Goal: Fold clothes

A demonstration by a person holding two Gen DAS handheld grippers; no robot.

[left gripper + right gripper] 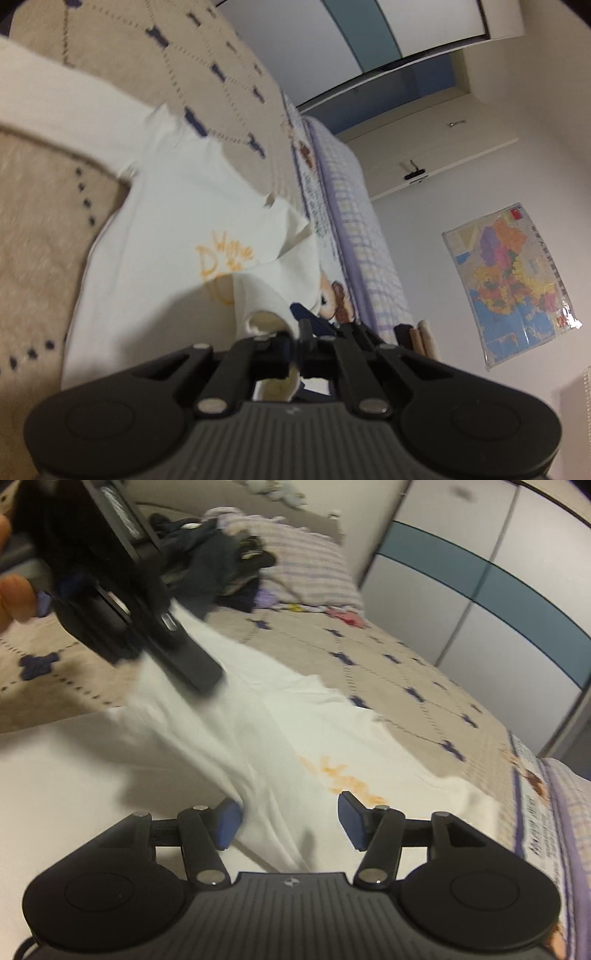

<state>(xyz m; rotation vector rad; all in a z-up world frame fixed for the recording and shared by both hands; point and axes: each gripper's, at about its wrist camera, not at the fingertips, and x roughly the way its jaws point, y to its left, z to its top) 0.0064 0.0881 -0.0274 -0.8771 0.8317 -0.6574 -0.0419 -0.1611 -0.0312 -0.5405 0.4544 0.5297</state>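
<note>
A white T-shirt [177, 236] with an orange print lies spread on the bed. My left gripper [295, 332] is shut on a bunched edge of the shirt and lifts it. In the right wrist view the left gripper [147, 602] hangs above the white T-shirt [303, 731] and pulls a fold of it up. My right gripper [290, 819] is open just over the shirt; its left pad [227, 823] touches the lifted fold.
A beige bedspread [388, 653] with dark blue marks covers the bed. A pile of dark clothes [221, 568] lies by a striped pillow [303, 561]. A wardrobe [480, 572] stands behind; a wall map [513, 280] hangs beside the bed.
</note>
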